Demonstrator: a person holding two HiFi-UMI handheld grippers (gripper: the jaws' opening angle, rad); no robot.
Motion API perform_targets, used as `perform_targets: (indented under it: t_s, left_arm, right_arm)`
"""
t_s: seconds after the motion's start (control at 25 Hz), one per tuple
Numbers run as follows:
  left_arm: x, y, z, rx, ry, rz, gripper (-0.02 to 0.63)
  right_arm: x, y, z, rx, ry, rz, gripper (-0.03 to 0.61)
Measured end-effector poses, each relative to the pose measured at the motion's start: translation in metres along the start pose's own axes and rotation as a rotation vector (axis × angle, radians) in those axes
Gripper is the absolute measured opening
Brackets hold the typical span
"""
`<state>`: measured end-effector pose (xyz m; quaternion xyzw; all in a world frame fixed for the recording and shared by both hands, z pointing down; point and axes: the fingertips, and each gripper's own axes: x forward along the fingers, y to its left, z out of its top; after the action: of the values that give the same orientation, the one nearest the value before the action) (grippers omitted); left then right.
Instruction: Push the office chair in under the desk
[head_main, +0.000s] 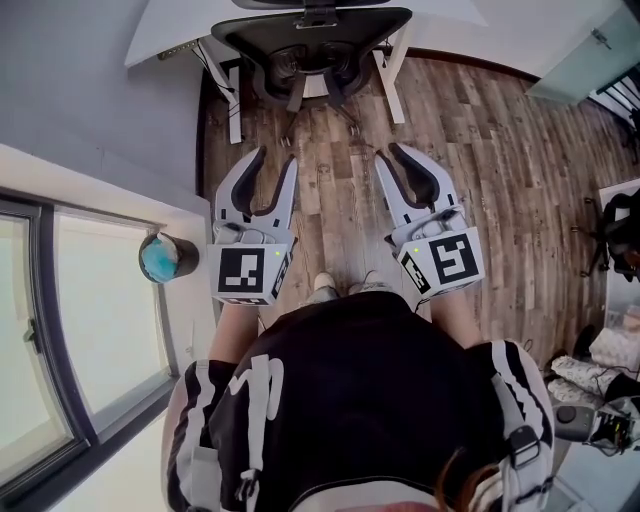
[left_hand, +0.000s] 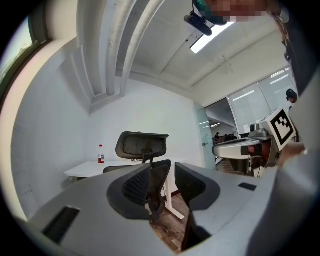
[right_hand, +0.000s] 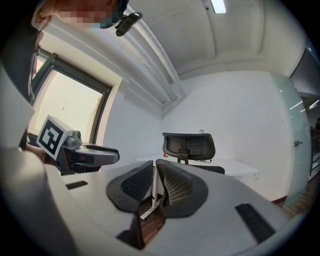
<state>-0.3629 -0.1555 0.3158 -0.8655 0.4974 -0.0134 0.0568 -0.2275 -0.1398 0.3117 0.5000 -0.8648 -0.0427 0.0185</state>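
Office chair (head_main: 310, 45) sits at the desk (head_main: 175, 35), seat tucked under the white top, backrest facing the person; looks mostly pushed in already, though how deep is hard to judge from the steep head view. Both claws are held level and side by side, pointed at the backrest, probably lined up to shove it with the tips (neither touches it, clear floor (head_main: 480, 150) between).

Left claw (head_main: 275, 160): jaws apart, nothing between them. Right claw (head_main: 393, 155): jaws nearly together, thin slit left, nothing gripped.

Chair is black, with a mesh back and a curved headrest on a stalk. Desk has a flat matte white top on white legs. Floor is wood-look plank. Claw pads are dark and ribbed, on smooth grey shells. A small red-capped bottle (left_hand: 101, 153) stands on the desk.
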Motion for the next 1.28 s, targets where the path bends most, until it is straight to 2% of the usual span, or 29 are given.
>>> perform_targets:
  t_s: [0.08,0.4,0.44,1.28]
  left_arm:
    - [0.0,-0.001,-0.004,-0.001,0.007,0.015,0.147]
    - [-0.002,-0.006,-0.003,-0.016,-0.007,0.032,0.048]
    - [-0.002,-0.007,-0.003,-0.02,-0.007,0.029,0.009]
    - [-0.005,-0.001,-0.002,-0.037,-0.013,-0.01,0.008]
  right_arm:
    - [-0.002,0.001,0.0,0.003,-0.003,0.009,0.056]
    - [-0.008,0.0,-0.002,0.028,-0.009,-0.004,0.011]
    - [-0.009,0.001,-0.002,0.03,-0.009,-0.005,0.011]
    - [0.002,0.013,-0.005,0.028,0.019,-0.001,0.009]
